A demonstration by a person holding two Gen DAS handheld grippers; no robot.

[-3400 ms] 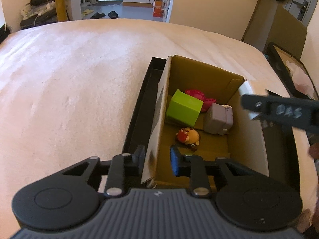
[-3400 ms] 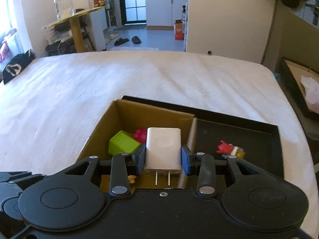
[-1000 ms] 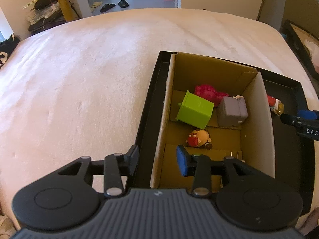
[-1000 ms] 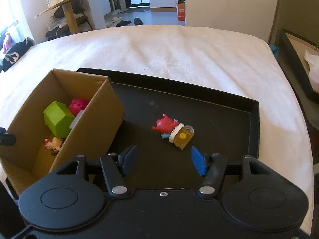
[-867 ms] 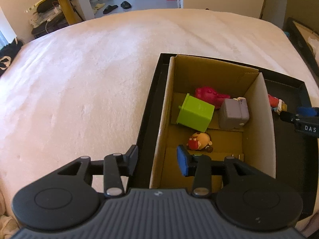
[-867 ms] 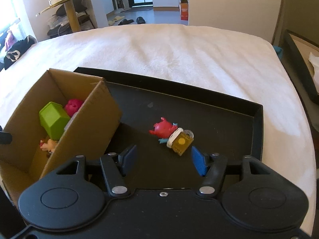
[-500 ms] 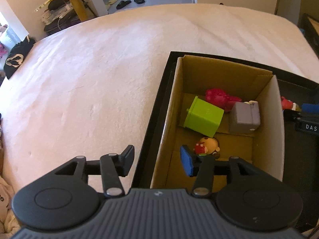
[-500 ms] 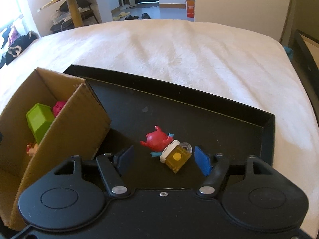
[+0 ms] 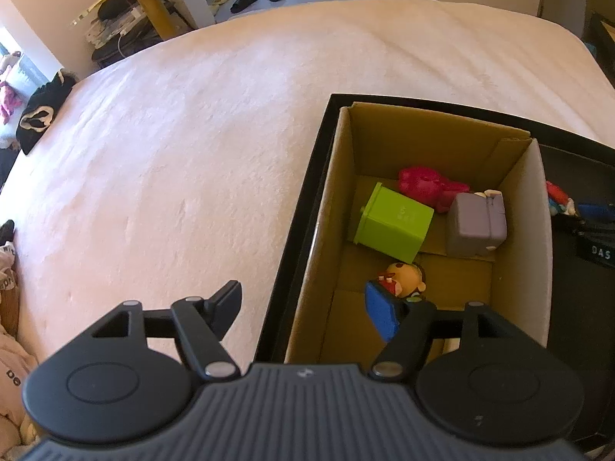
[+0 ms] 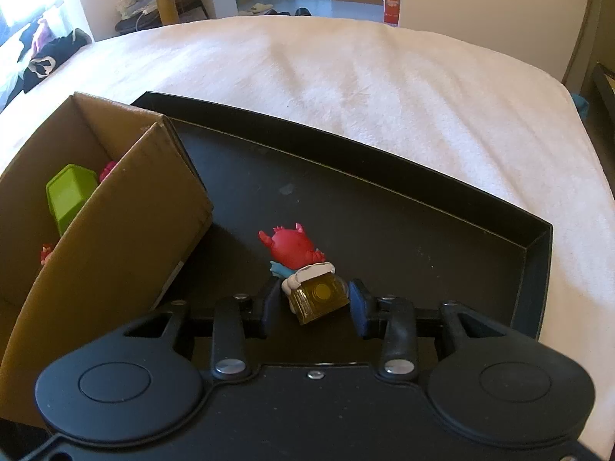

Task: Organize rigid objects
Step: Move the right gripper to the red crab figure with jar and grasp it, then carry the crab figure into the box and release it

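Bed carries a black tray; cardboard box fills its 9 o'clock side. Right hand-held gripper has just clenched on the red figure's amber base. Left hand-held gripper has just been opening, straddling the box wall.

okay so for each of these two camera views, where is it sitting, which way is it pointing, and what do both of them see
Left wrist: on the left tool, angled down over the cardboard box wall; its open fingers straddle that wall, and the right tool shows at the right edge.
Right wrist: on the right tool, angled down into the black tray; its fingers are shut on the red figure toy.
Shared: the box, the tray, the green block and the red figure toy.
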